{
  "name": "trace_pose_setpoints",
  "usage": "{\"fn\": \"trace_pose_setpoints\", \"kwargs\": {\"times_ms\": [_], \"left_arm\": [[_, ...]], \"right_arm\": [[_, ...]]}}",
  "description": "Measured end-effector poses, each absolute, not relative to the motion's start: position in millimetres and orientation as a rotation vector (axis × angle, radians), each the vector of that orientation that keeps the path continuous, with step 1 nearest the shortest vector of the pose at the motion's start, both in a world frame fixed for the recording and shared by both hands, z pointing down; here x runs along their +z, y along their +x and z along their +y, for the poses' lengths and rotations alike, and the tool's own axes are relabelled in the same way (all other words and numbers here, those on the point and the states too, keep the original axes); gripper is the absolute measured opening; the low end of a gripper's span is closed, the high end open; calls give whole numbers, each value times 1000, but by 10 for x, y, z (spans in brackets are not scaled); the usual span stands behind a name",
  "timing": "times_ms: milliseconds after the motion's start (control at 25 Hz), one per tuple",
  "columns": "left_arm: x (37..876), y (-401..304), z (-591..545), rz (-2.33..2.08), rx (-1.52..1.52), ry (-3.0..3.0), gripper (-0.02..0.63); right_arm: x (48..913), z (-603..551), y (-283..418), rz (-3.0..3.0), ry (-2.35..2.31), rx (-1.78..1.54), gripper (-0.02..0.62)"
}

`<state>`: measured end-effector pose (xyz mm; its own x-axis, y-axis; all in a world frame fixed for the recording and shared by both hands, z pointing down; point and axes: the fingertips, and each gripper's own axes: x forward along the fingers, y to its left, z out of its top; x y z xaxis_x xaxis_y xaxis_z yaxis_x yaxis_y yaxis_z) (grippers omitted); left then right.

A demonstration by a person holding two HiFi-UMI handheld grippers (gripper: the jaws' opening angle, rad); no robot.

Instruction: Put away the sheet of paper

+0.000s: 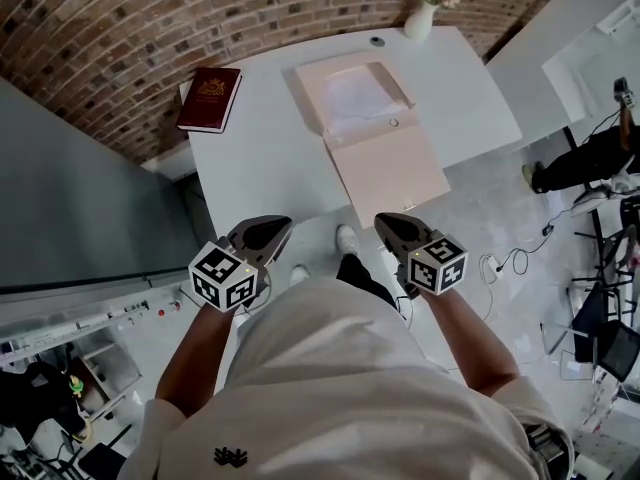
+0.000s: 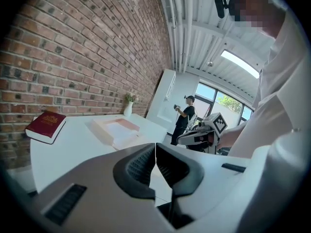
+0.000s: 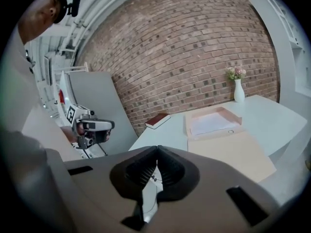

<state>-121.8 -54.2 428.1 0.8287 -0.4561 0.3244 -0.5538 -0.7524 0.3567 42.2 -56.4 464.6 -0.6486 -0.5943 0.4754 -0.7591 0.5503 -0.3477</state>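
While both claws hang short of the bench (image 1: pixel 260 158), nothing on it is touched, and each thing lies as if simply set down. At the far left a dark red hardback book (image 1: pixel 210 98) rests flat by the bench's edge, well apart from the work. The left claw (image 1: pixel 278 225) is held low by the person's body at the near side, its pads pressed together with nothing between them. At the bench's middle lies a pale pink box file (image 1: pixel 340 76), opened out. The sheet of paper (image 1: pixel 352 98) lies flat inside its far tray half, and the flap (image 1: pixel 395 173) is folded down toward the near edge, probably so the tray is free to load. By that lie the sheet seems already stowed and the flap is not yet closed. The right claw (image 1: pixel 387 220) mirrors the left, fully closed and empty, near the flap's near corner but apart from it. At the far right corner a white vase of flowers (image 1: pixel 421 15) stands upright, clear of the file. Hard to tell is whether the tray holds one sheet or several, for only a white top face shows. A small round fitting (image 1: pixel 393 123) at the tray's near lip may be a snap fastener. Another small dark disc (image 1: pixel 377 40) at the far edge is too small to name. The person's torso covers the floor just below both claws, and the book's gold cover emblem cannot be read.
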Motion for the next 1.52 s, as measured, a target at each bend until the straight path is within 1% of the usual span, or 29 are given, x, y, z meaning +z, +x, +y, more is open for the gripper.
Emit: {"fn": "trace_pose_setpoints", "kwargs": {"times_ms": [320,760,1520], "left_arm": [[4280,-1200,-392,-717,324,2592,25],[4300,-1429,-205,-729,350,2586,25],[4358,-1443,13,-676,350,2594,25]], "right_arm": [[4586,-295,240,-2487,1091,696,29],[4422,-176,-27,-2528,1033,630,29],[4371,60,-135,-2530,1030,580,28]]}}
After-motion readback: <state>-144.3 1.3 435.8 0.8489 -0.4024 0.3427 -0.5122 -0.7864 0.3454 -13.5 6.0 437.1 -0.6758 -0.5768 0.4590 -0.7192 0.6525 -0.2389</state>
